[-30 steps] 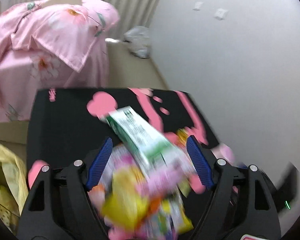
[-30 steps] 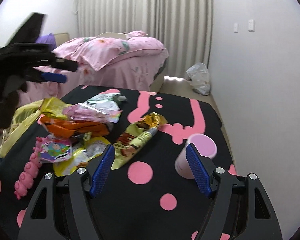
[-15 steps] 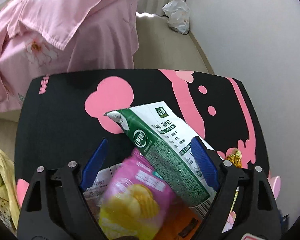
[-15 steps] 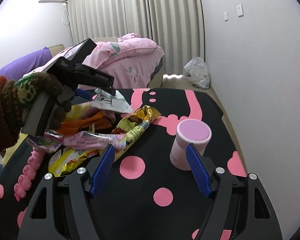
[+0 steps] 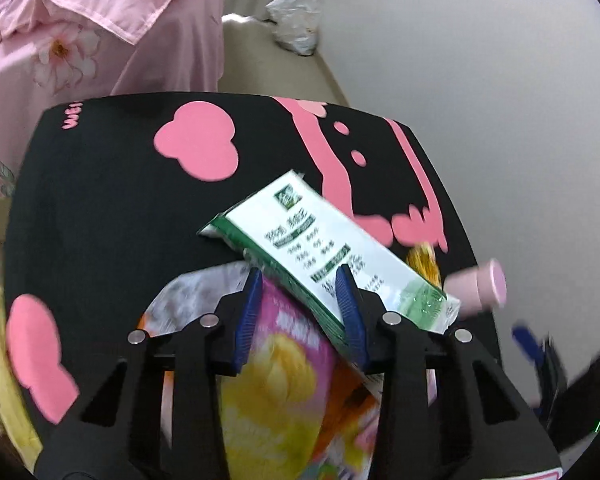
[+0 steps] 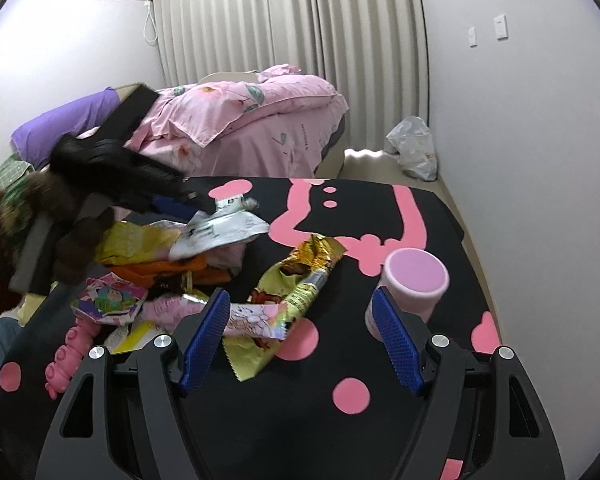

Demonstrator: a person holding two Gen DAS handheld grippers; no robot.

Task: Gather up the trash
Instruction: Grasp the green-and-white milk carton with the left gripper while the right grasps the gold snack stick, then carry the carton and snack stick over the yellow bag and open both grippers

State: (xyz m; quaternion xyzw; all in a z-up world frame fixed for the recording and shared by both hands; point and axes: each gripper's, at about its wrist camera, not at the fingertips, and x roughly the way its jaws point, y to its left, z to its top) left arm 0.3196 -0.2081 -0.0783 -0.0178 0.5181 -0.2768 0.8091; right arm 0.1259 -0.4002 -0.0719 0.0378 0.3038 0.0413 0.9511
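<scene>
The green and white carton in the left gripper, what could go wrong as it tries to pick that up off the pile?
The left gripper is closing on the green and white carton with only one end between its blue fingers, so the long free end may droop or slip out. The carton lies on loose wrappers, which a lift could drag along or scatter. The pink cup stands close to the pile and could get knocked over.
</scene>
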